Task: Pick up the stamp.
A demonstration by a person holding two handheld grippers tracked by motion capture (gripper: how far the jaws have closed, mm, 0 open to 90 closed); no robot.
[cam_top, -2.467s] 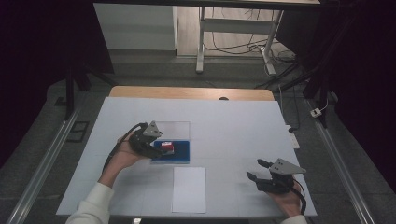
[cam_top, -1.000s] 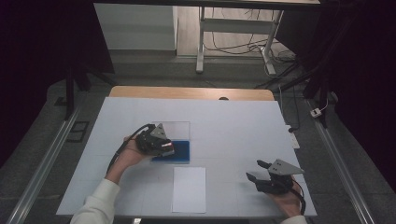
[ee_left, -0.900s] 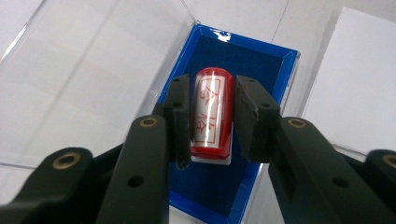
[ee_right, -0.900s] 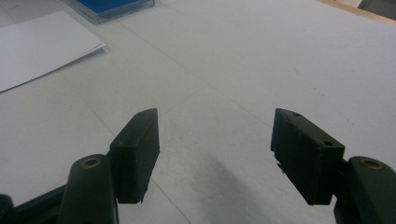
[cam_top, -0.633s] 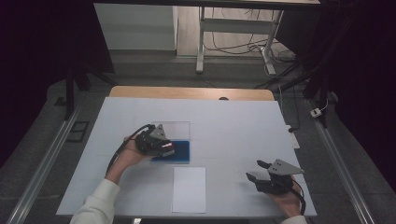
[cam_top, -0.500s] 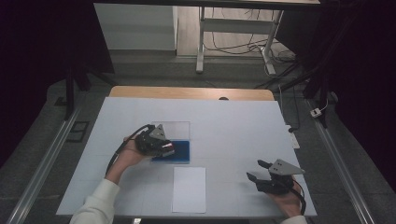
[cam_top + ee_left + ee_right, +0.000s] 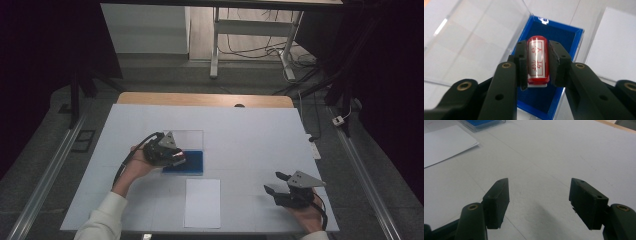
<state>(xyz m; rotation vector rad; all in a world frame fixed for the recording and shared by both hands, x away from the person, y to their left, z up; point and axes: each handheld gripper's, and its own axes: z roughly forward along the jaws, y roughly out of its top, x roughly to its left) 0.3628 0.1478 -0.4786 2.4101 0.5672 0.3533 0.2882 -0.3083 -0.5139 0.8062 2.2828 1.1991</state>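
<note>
My left gripper is clamped on the red stamp — pads pressed to both its sides, at the centre of the left gripper view, over the blue box whose clear lid lies open toward the upper left. In the high view my right gripper sits lower right with jaws spread, nothing between them — the white paper lies at lower centre on the table.

The left gripper has just closed its jaws on the red stamp — now clamped between the pads, over the blue case.
</note>
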